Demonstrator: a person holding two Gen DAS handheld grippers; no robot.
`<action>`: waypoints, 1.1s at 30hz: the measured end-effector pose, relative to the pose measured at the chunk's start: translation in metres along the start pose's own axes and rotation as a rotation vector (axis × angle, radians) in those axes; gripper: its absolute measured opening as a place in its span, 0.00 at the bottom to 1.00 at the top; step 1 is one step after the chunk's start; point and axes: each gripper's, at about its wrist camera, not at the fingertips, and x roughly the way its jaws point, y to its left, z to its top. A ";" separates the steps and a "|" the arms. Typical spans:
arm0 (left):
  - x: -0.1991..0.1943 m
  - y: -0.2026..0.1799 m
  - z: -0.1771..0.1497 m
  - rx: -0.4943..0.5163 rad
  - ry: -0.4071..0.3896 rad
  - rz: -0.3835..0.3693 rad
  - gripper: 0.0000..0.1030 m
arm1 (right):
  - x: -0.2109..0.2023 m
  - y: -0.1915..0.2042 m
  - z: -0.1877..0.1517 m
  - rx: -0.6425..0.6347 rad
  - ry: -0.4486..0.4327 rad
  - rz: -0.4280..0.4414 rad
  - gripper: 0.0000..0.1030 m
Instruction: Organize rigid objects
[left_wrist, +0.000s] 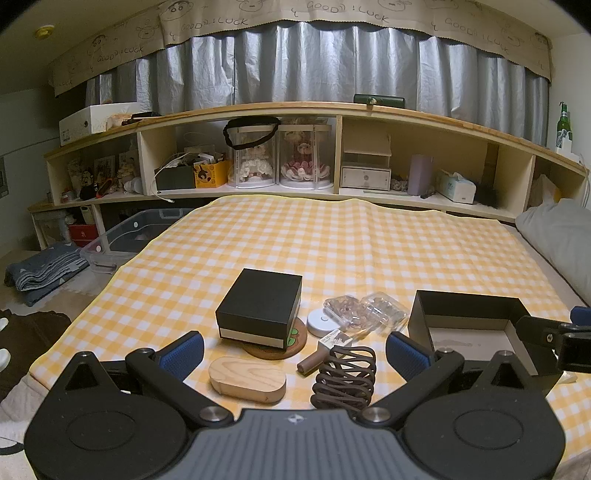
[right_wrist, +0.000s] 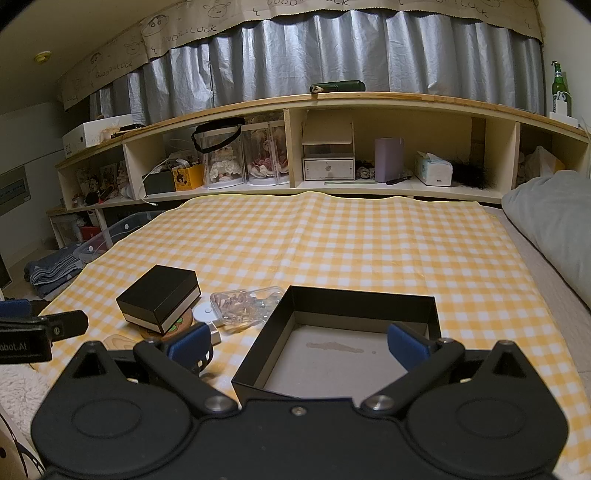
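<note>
Here, both my jaws stand wide apart and grip nothing. My left gripper (left_wrist: 295, 350) hovers low over the yellow-and-white checked cloth (left_wrist: 332, 243) spread on the bed, and I take the closed black rectangular box with a pale band (left_wrist: 260, 308) as my landmark. It sits on a round cork coaster (left_wrist: 280, 349), which hides most of the coaster's printed picture. In front of the box lies a rounded light wooden case (left_wrist: 247, 378); to its right, a small white round disc (left_wrist: 321, 322), and past that two clear plastic containers (left_wrist: 365, 308) whose brownish contents I cannot make out. A brown coiled wire holder (left_wrist: 345, 380) stands near my body, its base cut off by it, with a brown stick-shaped item (left_wrist: 325, 354) leaning behind it, the label unreadable. Far right of the box is the open black tray with a grey floor (left_wrist: 476, 325); part of my right gripper crosses its corner. From my right gripper (right_wrist: 297, 341), that tray's (right_wrist: 343, 354) near wall is hidden by my body.
</note>
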 end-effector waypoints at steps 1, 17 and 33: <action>0.000 0.000 0.000 0.000 0.000 0.000 1.00 | 0.000 0.000 0.000 0.000 0.000 0.000 1.00; 0.000 0.000 0.000 0.001 0.001 0.001 1.00 | 0.000 0.000 0.000 -0.001 0.001 0.000 1.00; 0.000 0.000 0.000 0.002 0.002 0.001 1.00 | -0.002 0.001 0.002 -0.002 -0.001 0.001 1.00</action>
